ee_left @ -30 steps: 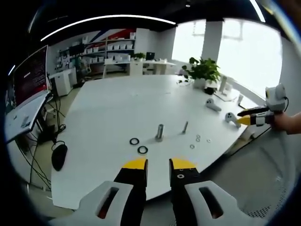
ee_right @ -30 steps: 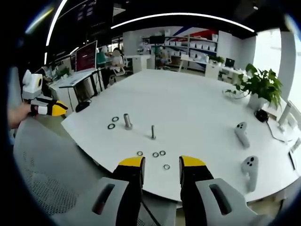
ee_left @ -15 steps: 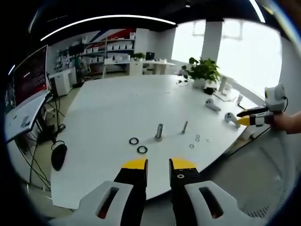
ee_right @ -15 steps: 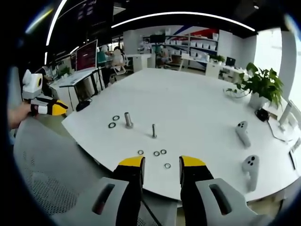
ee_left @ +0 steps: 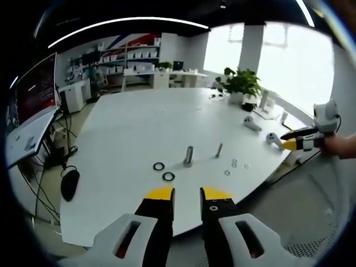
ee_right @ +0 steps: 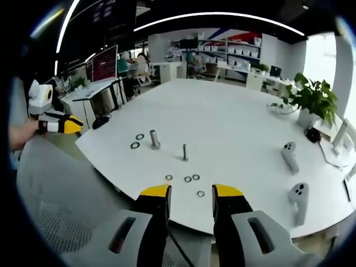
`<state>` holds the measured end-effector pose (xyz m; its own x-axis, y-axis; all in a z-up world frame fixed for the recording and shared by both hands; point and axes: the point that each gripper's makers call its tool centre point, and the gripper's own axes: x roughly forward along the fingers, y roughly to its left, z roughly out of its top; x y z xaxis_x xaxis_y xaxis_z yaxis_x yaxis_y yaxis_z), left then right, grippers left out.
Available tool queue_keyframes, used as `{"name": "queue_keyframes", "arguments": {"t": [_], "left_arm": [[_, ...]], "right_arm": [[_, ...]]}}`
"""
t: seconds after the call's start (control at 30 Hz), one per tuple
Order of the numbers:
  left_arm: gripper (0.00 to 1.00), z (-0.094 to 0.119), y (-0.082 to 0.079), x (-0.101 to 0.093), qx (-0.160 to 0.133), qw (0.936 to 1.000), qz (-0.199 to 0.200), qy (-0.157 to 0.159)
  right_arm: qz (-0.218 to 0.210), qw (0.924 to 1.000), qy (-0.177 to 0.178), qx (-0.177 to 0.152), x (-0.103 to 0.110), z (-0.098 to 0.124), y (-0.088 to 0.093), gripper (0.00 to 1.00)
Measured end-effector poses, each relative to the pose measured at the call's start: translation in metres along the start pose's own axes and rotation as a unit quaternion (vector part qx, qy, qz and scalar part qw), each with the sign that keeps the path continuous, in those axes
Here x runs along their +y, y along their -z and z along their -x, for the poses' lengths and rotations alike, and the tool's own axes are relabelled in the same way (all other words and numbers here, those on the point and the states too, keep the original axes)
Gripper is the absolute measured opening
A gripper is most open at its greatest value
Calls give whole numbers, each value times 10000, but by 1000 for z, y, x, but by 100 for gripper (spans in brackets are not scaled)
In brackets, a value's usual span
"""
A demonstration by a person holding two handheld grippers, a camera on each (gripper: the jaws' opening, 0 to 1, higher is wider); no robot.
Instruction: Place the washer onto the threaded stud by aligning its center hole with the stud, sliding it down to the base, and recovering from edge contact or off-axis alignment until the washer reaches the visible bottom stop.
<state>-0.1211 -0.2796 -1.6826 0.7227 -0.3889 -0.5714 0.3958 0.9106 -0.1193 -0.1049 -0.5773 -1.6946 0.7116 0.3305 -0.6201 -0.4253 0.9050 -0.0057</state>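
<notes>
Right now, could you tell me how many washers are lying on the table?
6. Two dark washers lie beside the thick stud; four small washers sit near the table edge, by the thin stud.

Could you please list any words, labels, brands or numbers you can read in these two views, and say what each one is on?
None can be read.
Monitor: red screen with content too blurred to read.
Second monitor: text too small to make out.
Boxes on the shelves: no legible labels.
</notes>
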Motion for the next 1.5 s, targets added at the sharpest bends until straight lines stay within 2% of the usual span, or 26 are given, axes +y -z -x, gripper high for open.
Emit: {"name": "queue_keyframes", "arguments": {"t": [0.33,0.63,0.73,0.8,0.97,1.17,1.23,1.3,1.4,1.43,1.5], "left_arm": [[16,1,0,2,-4,10000,64,-33],[15,2,2,2,1,9999,107,-45],[15,1,1,3,-9,9999,130,-60],[15,1,2,3,14,9999,136,-64],[15,-2,10,0,228,9996,139,16],[16,-5,16,0,453,9989,134,52],[14,-3,12,4,355,9993,83,-41],[14,-2,9,5,236,9995,225,-24],[14,-4,15,3,405,9990,213,10],[14,-6,21,0,597,9981,139,65],[14,-8,24,-2,689,9975,100,86]], "right_arm": [[-94,9999,-91,-75,3,0,-3,31],[-98,9994,-315,-77,13,1,-2,33],[-89,9987,-478,129,19,-2,5,33],[-119,9973,-605,389,25,-3,15,33],[-78,9952,-701,677,29,-5,26,34],[13,9920,-876,904,36,-7,34,36],[-16,9920,-908,874,37,-7,33,36],[-30,9918,-1004,790,41,-6,29,36],[-85,9908,-1052,845,42,-6,31,35],[-88,9909,-1072,808,42,-6,29,34],[-98,9916,-1090,695,43,-6,24,35]]}}
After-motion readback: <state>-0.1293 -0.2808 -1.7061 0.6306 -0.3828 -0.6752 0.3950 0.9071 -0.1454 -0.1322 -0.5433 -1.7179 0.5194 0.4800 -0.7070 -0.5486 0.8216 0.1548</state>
